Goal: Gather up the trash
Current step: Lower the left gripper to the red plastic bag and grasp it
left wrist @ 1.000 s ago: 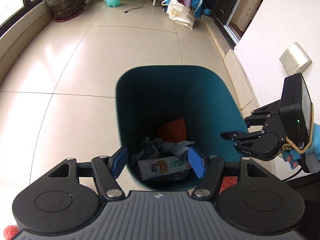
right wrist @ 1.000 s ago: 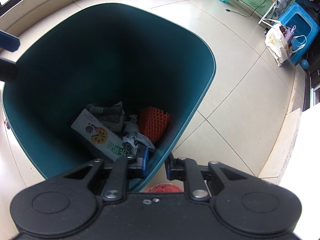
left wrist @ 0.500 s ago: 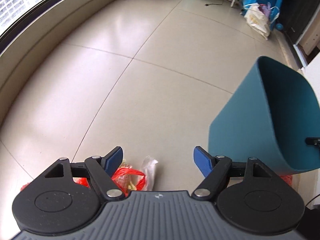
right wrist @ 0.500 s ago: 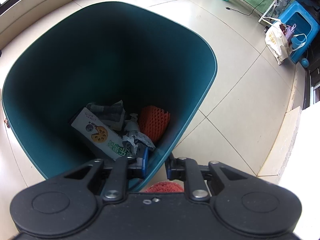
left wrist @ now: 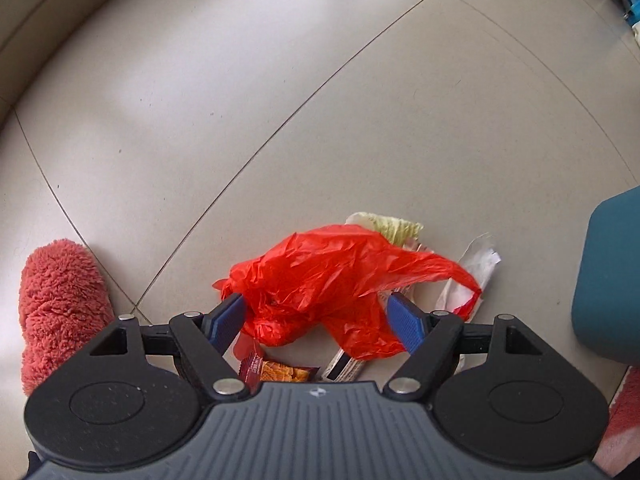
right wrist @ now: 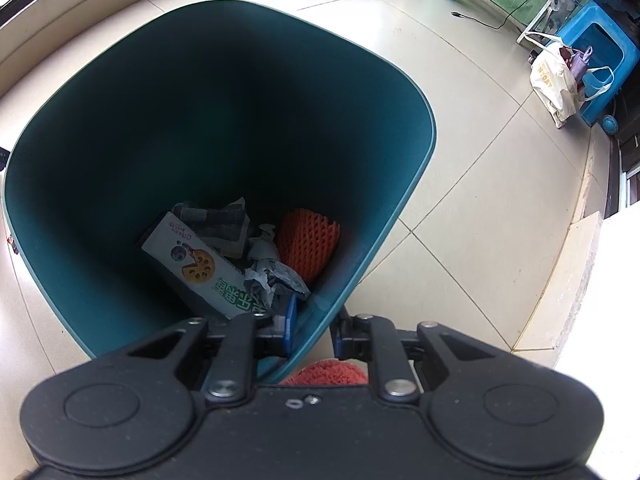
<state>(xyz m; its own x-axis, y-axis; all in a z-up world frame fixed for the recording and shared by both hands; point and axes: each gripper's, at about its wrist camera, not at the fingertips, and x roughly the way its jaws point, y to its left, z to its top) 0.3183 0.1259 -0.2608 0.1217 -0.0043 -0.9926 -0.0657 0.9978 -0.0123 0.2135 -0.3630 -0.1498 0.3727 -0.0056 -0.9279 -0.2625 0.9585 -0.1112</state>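
- The left gripper (left wrist: 316,322) points straight down over a small heap of litter on the tiled floor (left wrist: 280,100), its blue pads spread wide after having just been opening.
- A crumpled red plastic bag (left wrist: 328,280) lies between those pads; whether the left pad brushes it I cannot tell, and the right pad stands clear, so nothing is pinched.
- Under and beside the bag lie a yellowish wrapper (left wrist: 394,226), a clear plastic wrapper (left wrist: 476,268) and an orange snack packet (left wrist: 282,370) near the gripper's body.
- A fuzzy red slipper (left wrist: 60,300) sits on the floor to the left of the heap.
- The teal trash bin (right wrist: 224,120) stands just right of the litter; its wall shows at the edge of the left view.
- The right gripper (right wrist: 314,330) pinches the bin's near rim, one pad inside the wall and one outside, pressed close together on it.
- Inside the bin lie a printed carton (right wrist: 196,264), crumpled paper (right wrist: 264,264) and orange foam netting (right wrist: 306,240).
- A tote bag (right wrist: 556,80) leans against a blue stool (right wrist: 600,40) far across the floor.
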